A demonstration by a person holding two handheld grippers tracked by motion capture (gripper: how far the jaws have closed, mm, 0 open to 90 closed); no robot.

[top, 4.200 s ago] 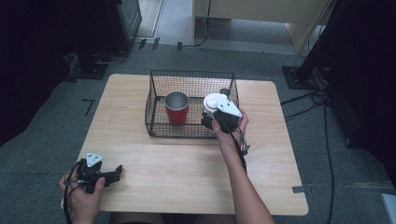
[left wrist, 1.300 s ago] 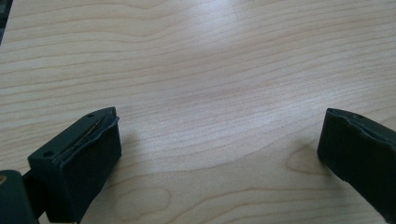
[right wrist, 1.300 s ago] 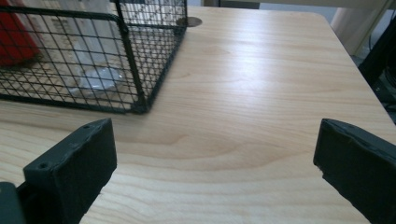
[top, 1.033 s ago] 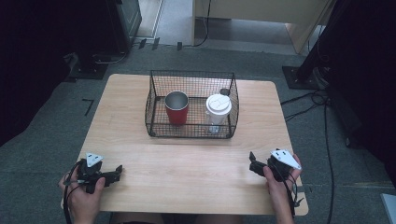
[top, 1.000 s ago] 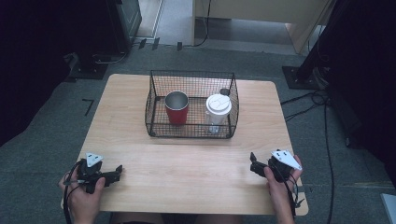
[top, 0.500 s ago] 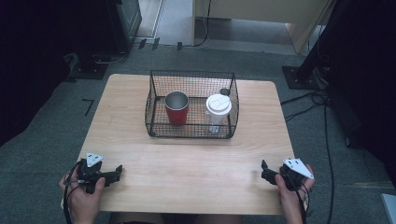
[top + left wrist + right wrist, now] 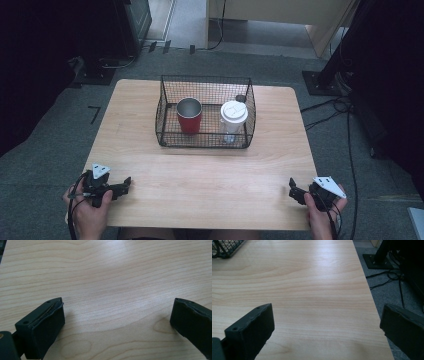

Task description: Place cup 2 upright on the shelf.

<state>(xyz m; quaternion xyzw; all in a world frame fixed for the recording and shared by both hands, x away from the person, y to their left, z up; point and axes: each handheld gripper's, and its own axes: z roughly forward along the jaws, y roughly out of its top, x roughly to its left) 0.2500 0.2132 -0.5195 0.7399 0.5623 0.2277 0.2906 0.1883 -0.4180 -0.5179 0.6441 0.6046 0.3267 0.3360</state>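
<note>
Bare tabletop [image 7: 210, 180] separates the empty, spread-fingered left gripper [image 7: 122, 186] and right gripper [image 7: 295, 189] from the wire basket [image 7: 205, 142].

Left gripper [image 7: 125, 184] and right gripper [image 7: 294, 189], jaws wide apart.

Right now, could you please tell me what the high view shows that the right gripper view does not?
High view: the red cup and the white lidded cup standing upright side by side inside the wire basket, plus the left hand-held gripper at the near left edge. Right gripper view: a close look between the right hand-held gripper, its jaws wide apart with nothing between them. Both show the wooden table, part of the basket and floor cables.
</note>
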